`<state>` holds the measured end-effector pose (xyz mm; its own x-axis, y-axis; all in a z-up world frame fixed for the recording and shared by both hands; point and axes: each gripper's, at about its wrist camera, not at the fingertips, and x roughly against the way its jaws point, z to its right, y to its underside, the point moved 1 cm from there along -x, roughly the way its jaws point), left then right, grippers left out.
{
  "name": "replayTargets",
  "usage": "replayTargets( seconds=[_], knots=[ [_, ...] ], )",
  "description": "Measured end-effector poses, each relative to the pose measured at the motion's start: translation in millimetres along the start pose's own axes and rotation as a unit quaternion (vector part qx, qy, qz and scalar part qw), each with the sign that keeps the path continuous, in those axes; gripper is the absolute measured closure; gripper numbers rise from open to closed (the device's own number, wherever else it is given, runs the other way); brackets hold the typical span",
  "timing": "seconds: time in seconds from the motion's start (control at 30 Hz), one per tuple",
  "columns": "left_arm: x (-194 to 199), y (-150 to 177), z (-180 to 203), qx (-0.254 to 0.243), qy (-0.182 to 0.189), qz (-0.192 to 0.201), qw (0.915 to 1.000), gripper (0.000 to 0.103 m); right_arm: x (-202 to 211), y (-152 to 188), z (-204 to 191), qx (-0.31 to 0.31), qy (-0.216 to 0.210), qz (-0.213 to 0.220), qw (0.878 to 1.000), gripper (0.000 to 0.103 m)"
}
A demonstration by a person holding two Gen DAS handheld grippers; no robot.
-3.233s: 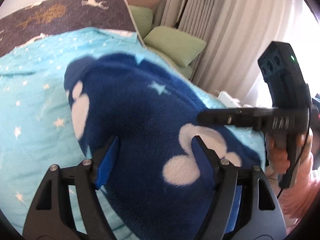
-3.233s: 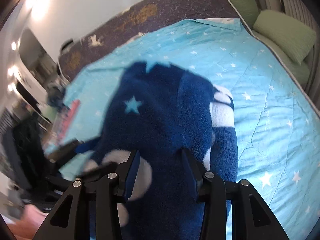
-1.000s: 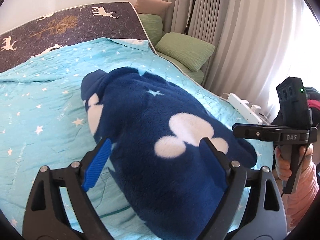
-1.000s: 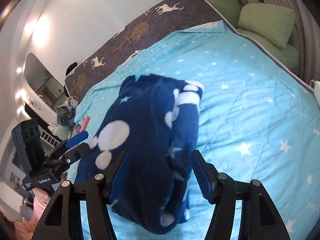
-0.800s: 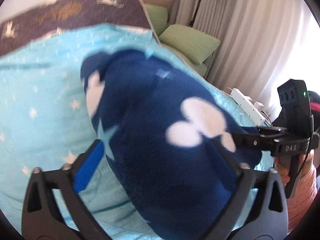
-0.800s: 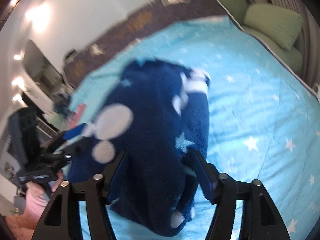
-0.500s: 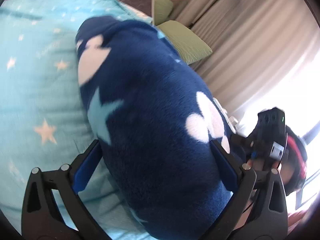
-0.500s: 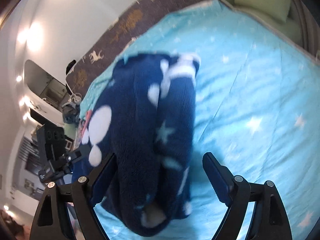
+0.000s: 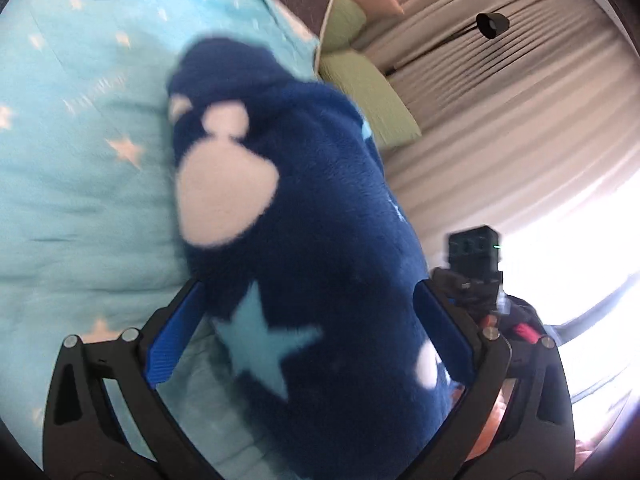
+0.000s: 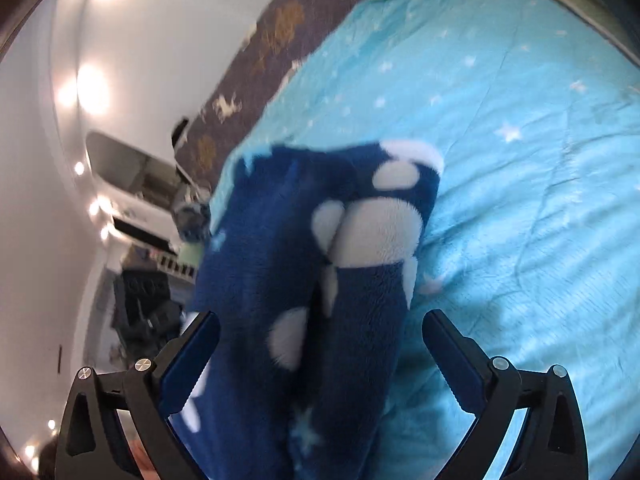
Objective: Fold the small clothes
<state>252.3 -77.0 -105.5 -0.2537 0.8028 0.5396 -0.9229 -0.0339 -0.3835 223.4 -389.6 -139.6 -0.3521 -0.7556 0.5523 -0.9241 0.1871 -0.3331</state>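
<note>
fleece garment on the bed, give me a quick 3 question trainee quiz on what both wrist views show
1. True or false: the left gripper has its jaws spread wide on either side of the navy fleece garment.
2. What lies under the garment? A) a wooden table B) a light blue star-print bedspread C) a tiled floor
3. Fill in: in the right wrist view, the right gripper is ____ (open/shut).

Key: 1 true; 2 B; 3 open
</note>
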Motion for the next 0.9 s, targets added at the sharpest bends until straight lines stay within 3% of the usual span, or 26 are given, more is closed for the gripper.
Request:
replayTargets(
  seconds=[0.07,0.33,0.53,0.67,0.7,0.8,0.9],
  knots=[
    [-11,-5,-8,0.017,0.005,-0.012,0.9998,0.001,-15,-3,4,-0.007,-0.015,-0.028,0.999,0.0],
    [-23,-4,-19,0.007,0.058,-0.033,0.9978,0.0,-44,-10,19,-0.021,-0.092,-0.064,0.994,0.0],
    [-32,-4,-12,-0.026,0.037,-0.036,0.9983,0.0,-57,-20,17,-0.005,-0.121,-0.096,0.988,0.0],
    [-31,2,2,-0.047,0.013,-0.01,0.9988,0.001,-68,-26,5,0.009,-0.117,-0.086,0.989,0.0],
    [-28,3,8,-0.057,0.004,0.003,0.9983,0.006,-68,-24,0,0.015,-0.11,-0.08,0.991,0.0],
    [-14,6,47,-0.115,-0.032,0.041,0.992,0.016,-58,-18,-22,0.041,-0.089,-0.053,0.994,0.006],
    [5,-1,84,-0.166,-0.034,0.065,0.9834,0.016,-28,-20,-52,0.081,-0.09,-0.01,0.993,0.012]
  ],
)
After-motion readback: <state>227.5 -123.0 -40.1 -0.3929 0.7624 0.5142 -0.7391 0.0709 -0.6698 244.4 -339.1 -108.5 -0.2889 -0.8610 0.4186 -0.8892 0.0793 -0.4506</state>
